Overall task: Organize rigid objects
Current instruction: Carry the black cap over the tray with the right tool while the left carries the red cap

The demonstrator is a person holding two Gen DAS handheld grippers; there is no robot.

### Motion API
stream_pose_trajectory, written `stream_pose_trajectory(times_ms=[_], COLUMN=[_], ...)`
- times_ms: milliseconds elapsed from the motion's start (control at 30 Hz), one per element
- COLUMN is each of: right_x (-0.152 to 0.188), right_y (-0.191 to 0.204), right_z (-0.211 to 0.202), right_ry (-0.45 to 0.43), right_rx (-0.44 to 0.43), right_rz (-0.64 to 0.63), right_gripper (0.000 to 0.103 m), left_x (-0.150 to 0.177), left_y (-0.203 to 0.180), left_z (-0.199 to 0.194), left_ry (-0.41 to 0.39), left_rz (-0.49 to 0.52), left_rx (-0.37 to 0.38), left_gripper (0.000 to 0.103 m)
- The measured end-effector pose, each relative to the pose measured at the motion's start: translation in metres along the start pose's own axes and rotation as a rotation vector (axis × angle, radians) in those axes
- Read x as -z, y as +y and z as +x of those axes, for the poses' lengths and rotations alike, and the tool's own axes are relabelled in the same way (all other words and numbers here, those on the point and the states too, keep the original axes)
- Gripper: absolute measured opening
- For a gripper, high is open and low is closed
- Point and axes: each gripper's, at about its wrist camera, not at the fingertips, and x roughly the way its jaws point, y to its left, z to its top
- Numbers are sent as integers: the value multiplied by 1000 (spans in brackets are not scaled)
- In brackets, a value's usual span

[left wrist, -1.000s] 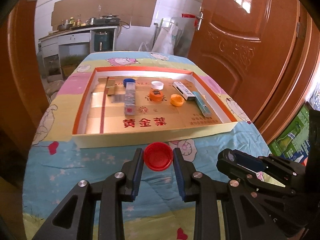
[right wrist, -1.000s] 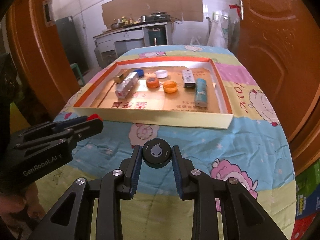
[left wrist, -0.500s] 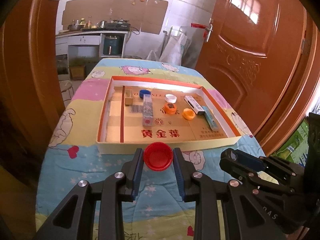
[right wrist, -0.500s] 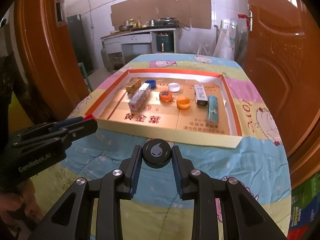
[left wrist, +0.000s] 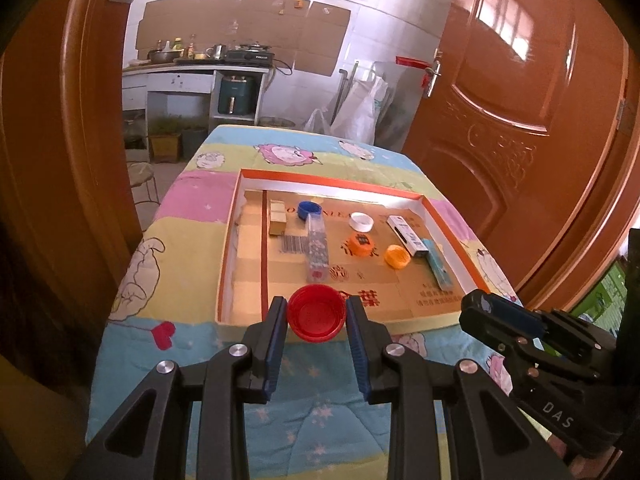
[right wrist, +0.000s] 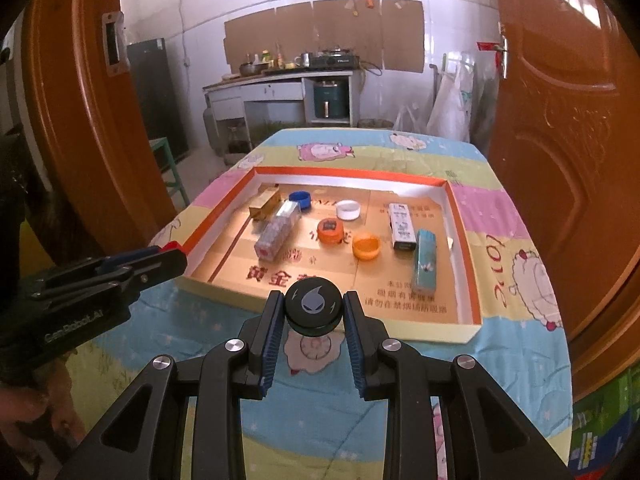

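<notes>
I hold both tongs short of the shallow orange-rimmed cardboard tray [left wrist: 448,208] on the quilt-covered tabletop [left wrist: 184,208]. My left tongs [left wrist: 317,312] are clenched on a round red plastic bottle cap [left wrist: 317,312], open side up; my right tongs [right wrist: 313,310] grip a round black cap with a droplet logo [right wrist: 313,307]. The tray lies straight ahead of both, its near wall [right wrist: 360,326] just beyond the caps, neither hand clearly nearer. I judge the drop comes next.

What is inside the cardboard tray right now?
The cardboard tray holds blue, white and two orange caps, a gold box, clear box, white box and teal box. The held black cap covers part of its floor.
</notes>
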Motion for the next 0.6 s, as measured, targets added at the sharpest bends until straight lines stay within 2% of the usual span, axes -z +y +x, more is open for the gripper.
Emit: stream_pose_trajectory(times_ms=[600], right_x=[-27], right_y=[-8], right_z=[44], right_ry=[17], right_rx=[-38], right_rz=[14], right_gripper=[30], left_x=[-24], left_y=[15], left_z=[41], left_ry=[31], left_rz=[-28], left_rx=[-42], left_gripper=[30])
